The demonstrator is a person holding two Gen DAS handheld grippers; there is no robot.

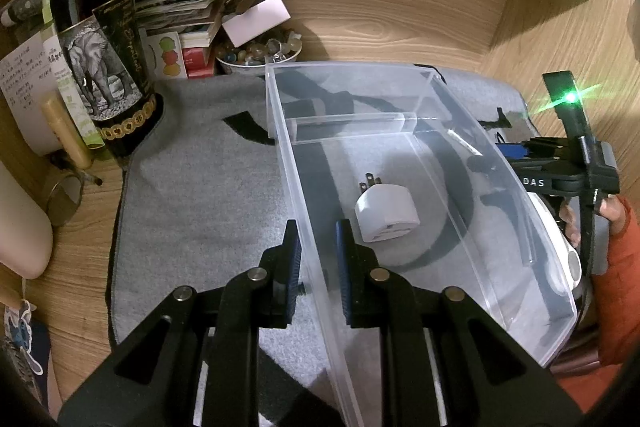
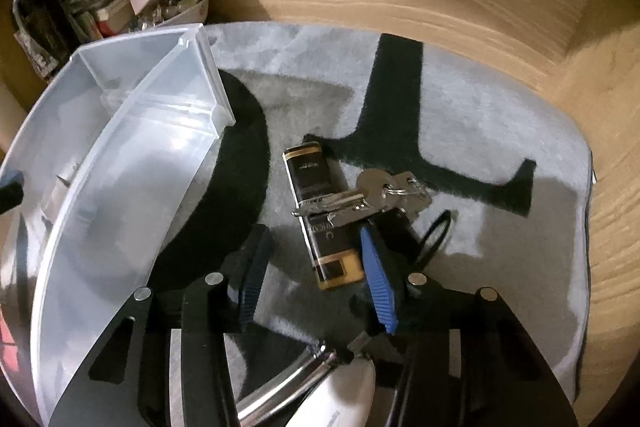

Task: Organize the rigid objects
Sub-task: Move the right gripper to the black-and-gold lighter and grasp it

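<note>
Left wrist view: my left hand-held gripper [image 1: 316, 259], in the lower centre, is clamped on the near wall of the clear plastic bin [image 1: 500, 163], one pad on each side, steadying it on the grey mat [image 1: 200, 195]. One item, a white plug adapter [image 1: 386, 213], already lies on the bin floor at centre frame, its prongs pointing to the upper left. Right wrist view: two items remain outside the bin, at centre frame on the mat: a black-and-gold lighter [image 2: 320, 215] and a bunch of keys [image 2: 360, 199] lying across it. The lighter's long axis runs from upper left to lower right; the key blades point left, the ring to the right. My right hand-held gripper [image 2: 316, 275] is partly open and holds nothing, its jaws straddling the lighter's lower end without visible pressure. I judge the task about one third done, with the lighter next.
</note>
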